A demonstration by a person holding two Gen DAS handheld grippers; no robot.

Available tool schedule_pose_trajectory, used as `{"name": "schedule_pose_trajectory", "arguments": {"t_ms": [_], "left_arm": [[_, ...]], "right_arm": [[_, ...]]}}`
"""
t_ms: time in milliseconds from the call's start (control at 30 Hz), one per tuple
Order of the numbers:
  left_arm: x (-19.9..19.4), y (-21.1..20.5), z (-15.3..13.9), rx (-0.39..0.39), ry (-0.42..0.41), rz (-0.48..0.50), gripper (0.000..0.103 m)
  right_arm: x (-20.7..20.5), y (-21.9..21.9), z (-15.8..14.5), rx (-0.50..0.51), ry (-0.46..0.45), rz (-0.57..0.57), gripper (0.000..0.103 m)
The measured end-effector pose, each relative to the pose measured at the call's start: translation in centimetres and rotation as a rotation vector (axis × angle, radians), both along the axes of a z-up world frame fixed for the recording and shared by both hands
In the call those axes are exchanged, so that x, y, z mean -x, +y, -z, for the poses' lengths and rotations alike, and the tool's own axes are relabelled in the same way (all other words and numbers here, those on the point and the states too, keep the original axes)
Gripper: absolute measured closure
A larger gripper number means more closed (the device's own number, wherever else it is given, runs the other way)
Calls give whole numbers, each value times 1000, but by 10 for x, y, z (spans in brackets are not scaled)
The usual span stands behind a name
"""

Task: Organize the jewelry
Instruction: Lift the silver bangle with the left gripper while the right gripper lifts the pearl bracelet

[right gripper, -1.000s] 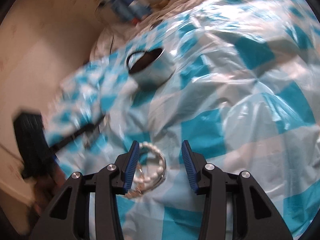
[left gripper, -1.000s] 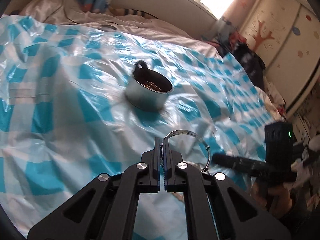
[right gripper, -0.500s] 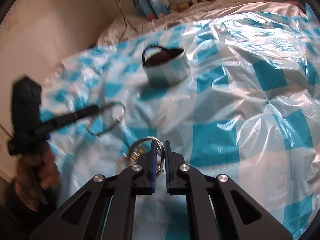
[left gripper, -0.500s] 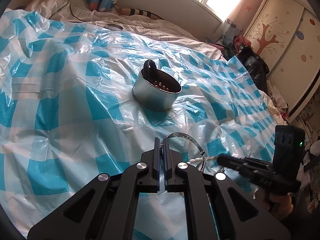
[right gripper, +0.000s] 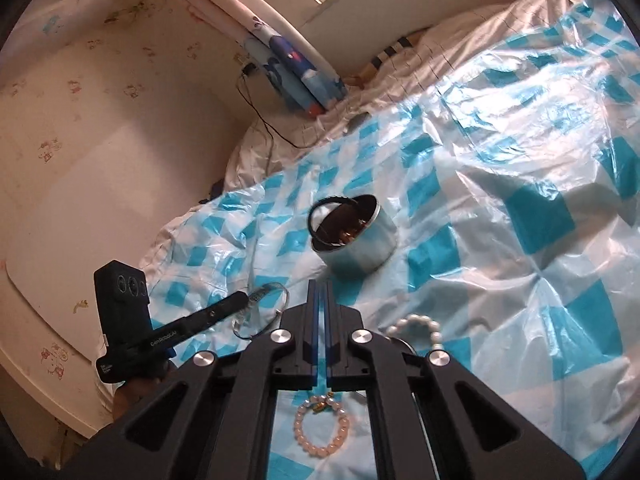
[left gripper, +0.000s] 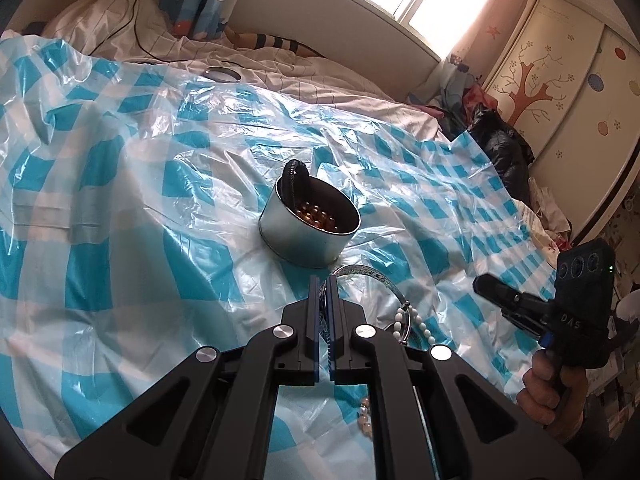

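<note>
Cover: a thin, glossy plastic sheet [left gripper: 120, 184] in turquoise and white checks, crinkled and full of glare, spread over a white quilt [left gripper: 304, 68].
Tin: a round, low metal tin [left gripper: 310, 226] with a brushed silver wall and dark inside stands on the sheet; amber beads [left gripper: 318, 216] lie in its bottom and a black braided cord loop [left gripper: 294, 182] arches over its far rim.
Bangle: a thin silver bangle [left gripper: 374, 280] with a patterned band, held edge-on just in front of the tin.
Left gripper [left gripper: 324, 292]: matte black with blue-lined pads, fingers pressed together on the bangle's band and pointing at the tin.
Right gripper [right gripper: 320, 292]: fingers drawn close with only a slit between them; whether anything sits in that slit cannot be told from either view.
Pearl strands: a white bead string [right gripper: 416, 326] curls beside the right gripper's body; a pinkish bead bracelet [right gripper: 322, 426] with a small green charm lies flat on the sheet under it.
Hidden: the gripper bodies cover much of both strands, and the bangle's lower arc disappears behind the left one.
Hands: a hand [left gripper: 550, 392] wraps the right gripper's handle at the frame edge, tool angled down toward the sheet.
</note>
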State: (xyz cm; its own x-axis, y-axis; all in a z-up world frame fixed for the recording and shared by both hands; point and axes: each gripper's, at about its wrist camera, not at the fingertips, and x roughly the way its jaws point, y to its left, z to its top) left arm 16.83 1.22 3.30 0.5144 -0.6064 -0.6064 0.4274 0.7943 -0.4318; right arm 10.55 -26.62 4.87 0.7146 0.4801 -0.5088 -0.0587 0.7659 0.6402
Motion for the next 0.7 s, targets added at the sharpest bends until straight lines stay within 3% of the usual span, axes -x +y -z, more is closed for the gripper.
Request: {"name": "schedule_pose_trajectory", "arguments": {"t_ms": [33, 67, 100, 133, 167, 333, 433, 467, 500, 533, 633, 700], "left_arm": [[0, 0, 1, 0, 1, -1, 101], [0, 1, 2, 0, 4, -1, 101], [0, 0, 3, -2, 6, -1, 101], [0, 1, 3, -2, 6, 0, 101], [0, 1, 3, -2, 7, 1, 101], [1, -1, 2, -4, 1, 7, 101], [1, -1, 3, -2, 4, 10, 101], [0, -2, 4, -2, 4, 10, 101], [0, -2, 4, -2, 4, 10, 101], [0, -1, 4, -2, 3, 8, 101], [0, -1, 3, 4, 1, 0, 101], [-1, 0, 2, 6, -2, -3, 101]], "right_arm": [[0, -2, 2, 19, 22, 11, 100], [0, -3, 5, 45, 47, 27, 87], [0, -5, 8, 74, 78, 55, 53], [1, -6, 11, 90, 92, 77, 42], [1, -5, 13, 115, 104, 83, 40], [-13, 22, 31, 378, 185, 62, 41], [-28, 31, 48, 475, 237, 50, 67], [-32, 40, 54, 525, 247, 14, 92], [-34, 49, 57, 563, 250, -27, 95], [-31, 54, 58, 572, 235, -45, 95], [-24, 47, 46, 472, 184, -43, 95], [-19, 30, 34, 339, 135, -16, 95]]}}
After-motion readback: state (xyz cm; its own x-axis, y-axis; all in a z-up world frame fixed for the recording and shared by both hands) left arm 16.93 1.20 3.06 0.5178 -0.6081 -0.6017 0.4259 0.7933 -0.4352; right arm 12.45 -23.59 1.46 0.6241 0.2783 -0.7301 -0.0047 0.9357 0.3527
